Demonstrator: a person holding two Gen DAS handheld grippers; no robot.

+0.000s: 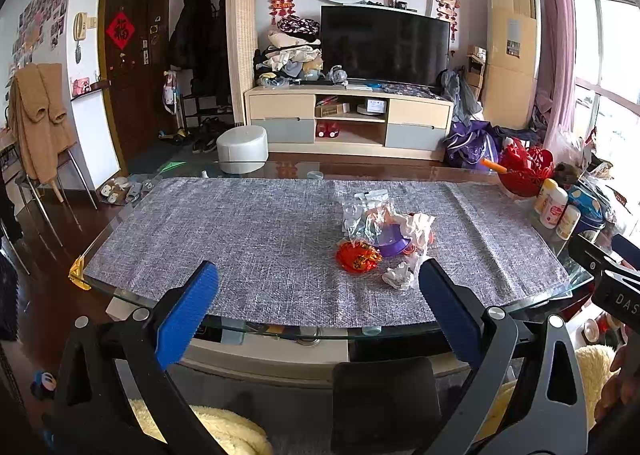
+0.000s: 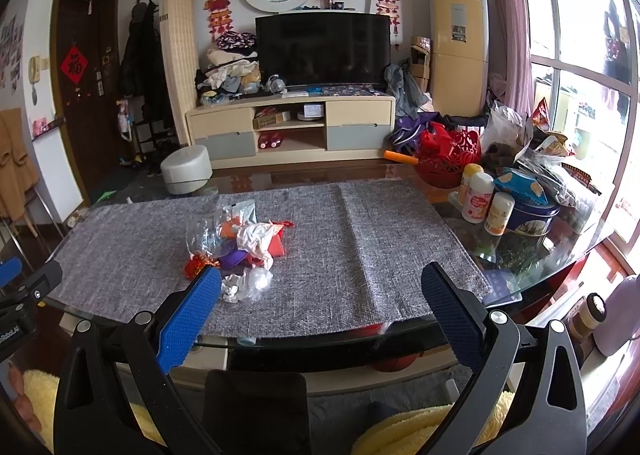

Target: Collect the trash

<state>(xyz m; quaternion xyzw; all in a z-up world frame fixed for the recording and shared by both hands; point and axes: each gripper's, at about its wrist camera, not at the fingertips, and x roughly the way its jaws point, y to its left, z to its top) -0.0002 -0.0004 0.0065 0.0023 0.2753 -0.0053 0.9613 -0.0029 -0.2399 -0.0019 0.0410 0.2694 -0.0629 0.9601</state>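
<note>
A: Where's the trash?

B: One loose heap mid-desk on the grey mat, near the front edge. Clear plastic bags, a white crumpled wrapper, a purple cap-like piece, a red-orange foil wad and a small paper ball nearest us.

A: And the tongs?

B: Both pairs spread wide, nothing in them. The left tongs hover over the front of the desk with the heap just ahead of the right finger. The right tongs hang beside it, the heap by their left finger.

A: How will it handle?

B: Featherlight, I'd judge, and soft. Film and foil crush flat, so a firm pinch won't hurt them, but the bags look slippery. Pinch a bunched fold, not a flat sheet. The purple piece seems stiff; take it by its rim.

A: Risks?

B: Pieces lie overlapped, so lifting one may drag or scatter others.
</note>
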